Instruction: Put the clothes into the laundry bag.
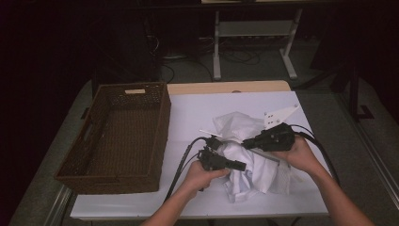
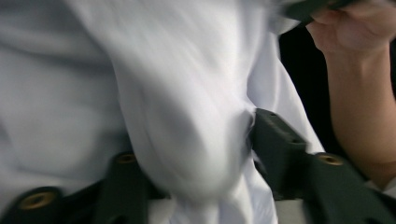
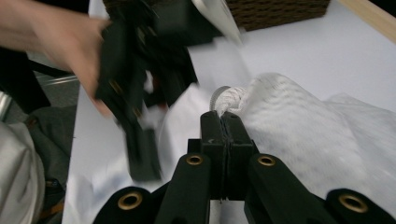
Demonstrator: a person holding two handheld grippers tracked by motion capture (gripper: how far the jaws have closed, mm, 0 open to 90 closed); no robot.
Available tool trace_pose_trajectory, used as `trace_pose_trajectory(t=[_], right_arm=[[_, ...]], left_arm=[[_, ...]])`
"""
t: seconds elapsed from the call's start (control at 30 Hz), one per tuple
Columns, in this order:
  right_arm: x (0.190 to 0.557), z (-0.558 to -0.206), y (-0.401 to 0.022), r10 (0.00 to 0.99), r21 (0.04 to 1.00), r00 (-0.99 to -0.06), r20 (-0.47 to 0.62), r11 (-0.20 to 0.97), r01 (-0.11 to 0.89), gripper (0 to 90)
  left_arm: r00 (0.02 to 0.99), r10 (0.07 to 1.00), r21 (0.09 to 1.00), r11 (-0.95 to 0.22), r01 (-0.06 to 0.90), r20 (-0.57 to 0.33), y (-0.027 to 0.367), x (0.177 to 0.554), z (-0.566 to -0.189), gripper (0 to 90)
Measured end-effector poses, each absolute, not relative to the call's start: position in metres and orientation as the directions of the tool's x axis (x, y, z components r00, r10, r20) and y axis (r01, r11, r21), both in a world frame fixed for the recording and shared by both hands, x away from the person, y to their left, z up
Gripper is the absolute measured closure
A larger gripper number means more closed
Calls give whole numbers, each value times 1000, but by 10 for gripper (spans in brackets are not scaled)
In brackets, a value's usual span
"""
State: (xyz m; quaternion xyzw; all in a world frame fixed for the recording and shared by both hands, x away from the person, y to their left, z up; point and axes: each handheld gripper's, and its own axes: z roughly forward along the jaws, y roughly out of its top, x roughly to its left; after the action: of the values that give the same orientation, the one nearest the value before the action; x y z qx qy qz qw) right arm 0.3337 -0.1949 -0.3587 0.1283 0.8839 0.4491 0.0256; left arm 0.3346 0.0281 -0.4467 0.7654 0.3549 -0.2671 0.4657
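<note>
White garment [image 1: 244, 155] is lying bunched on the table [image 1: 197, 113] right of the basket [image 1: 117, 136], right gripper [image 3: 225, 119] clamping a fold while left gripper [image 2: 196, 154] is straddling loose cloth unpinched; regrasp nearer the edge before spreading.

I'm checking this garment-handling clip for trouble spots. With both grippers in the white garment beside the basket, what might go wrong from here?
1. The right gripper pinches just a small bunched fold of the white garment; a pull may slip it free.
2. The left gripper has fabric bulging between its parted jaws, so that side may drop.
3. The garment lies crumpled near the table's front edge; loose parts might slide off instead of reaching the wicker basket.
</note>
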Motion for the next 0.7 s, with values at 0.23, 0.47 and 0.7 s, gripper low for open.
trace_pose_trajectory(t=[0.23,0.47,0.7], right_arm=[[330,-354,-193,224,807,-972,64,561,183,885],[310,-341,-191,157,834,-987,44,538,123,886],[318,-348,-199,221,799,-974,40,578,164,886]], left_arm=[[641,287,601,-221,768,-712,31,329,-431,844],[659,301,666,-94,740,-690,42,320,-410,849],[569,487,625,-60,778,-663,37,355,-439,841]])
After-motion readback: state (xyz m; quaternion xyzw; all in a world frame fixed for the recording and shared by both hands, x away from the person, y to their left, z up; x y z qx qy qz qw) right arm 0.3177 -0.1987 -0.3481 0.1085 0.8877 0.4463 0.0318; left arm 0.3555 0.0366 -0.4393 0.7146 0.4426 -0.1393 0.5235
